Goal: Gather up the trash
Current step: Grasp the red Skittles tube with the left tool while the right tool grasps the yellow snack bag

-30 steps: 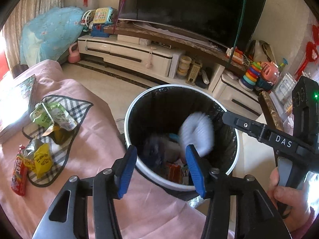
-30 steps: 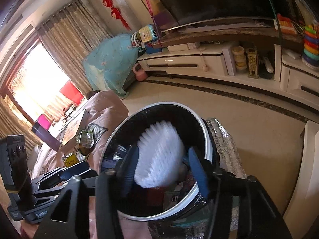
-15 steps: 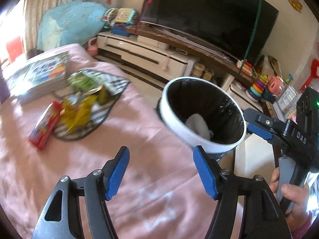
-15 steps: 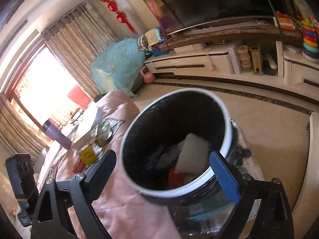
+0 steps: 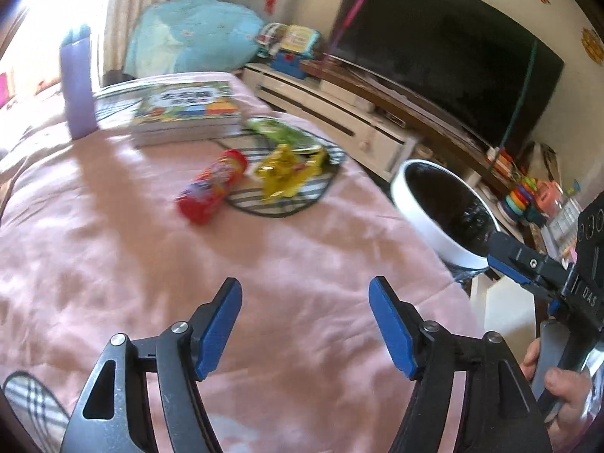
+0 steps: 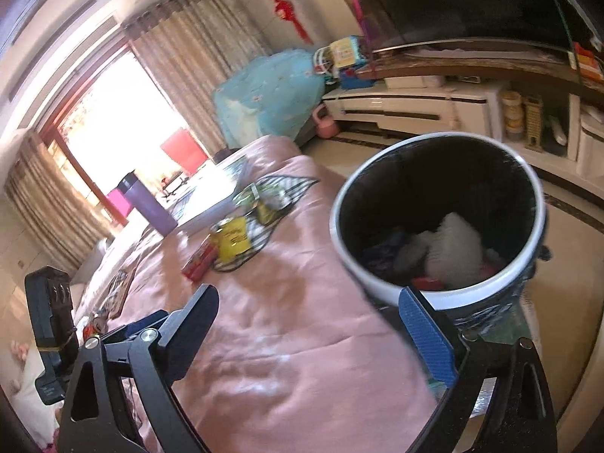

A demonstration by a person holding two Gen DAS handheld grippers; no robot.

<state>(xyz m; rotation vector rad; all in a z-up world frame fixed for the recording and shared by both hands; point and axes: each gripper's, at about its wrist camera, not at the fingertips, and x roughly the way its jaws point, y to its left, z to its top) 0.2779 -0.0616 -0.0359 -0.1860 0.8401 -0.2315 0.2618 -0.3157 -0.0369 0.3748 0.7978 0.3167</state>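
Observation:
A white-rimmed bin (image 6: 377,279) with a black liner stands off the right edge of the pink-covered table (image 5: 113,245). A white crumpled wad (image 6: 456,249) lies inside it on other rubbish. On a checked mat (image 5: 294,204) rest a yellow wrapper (image 5: 287,171) and a green wrapper (image 5: 279,134); a red snack tube (image 5: 213,192) lies beside the mat. My left gripper (image 5: 304,294) hovers over bare cloth short of the tube, its jaws opening with nothing between them. My right gripper (image 6: 309,298) is open and empty at the table edge, with its right finger in front of the bin's rim.
A stack of books (image 5: 181,113) and a purple bottle (image 5: 77,87) stand at the table's far side. Beyond are a white TV cabinet (image 5: 339,120), a large TV (image 5: 453,37), a blue covered heap (image 5: 192,34) and toys (image 5: 524,200) on the right.
The right gripper opened and dropped the white wad into the bin. Both grippers swung left from over the bin to over the table, and the left jaws widened.

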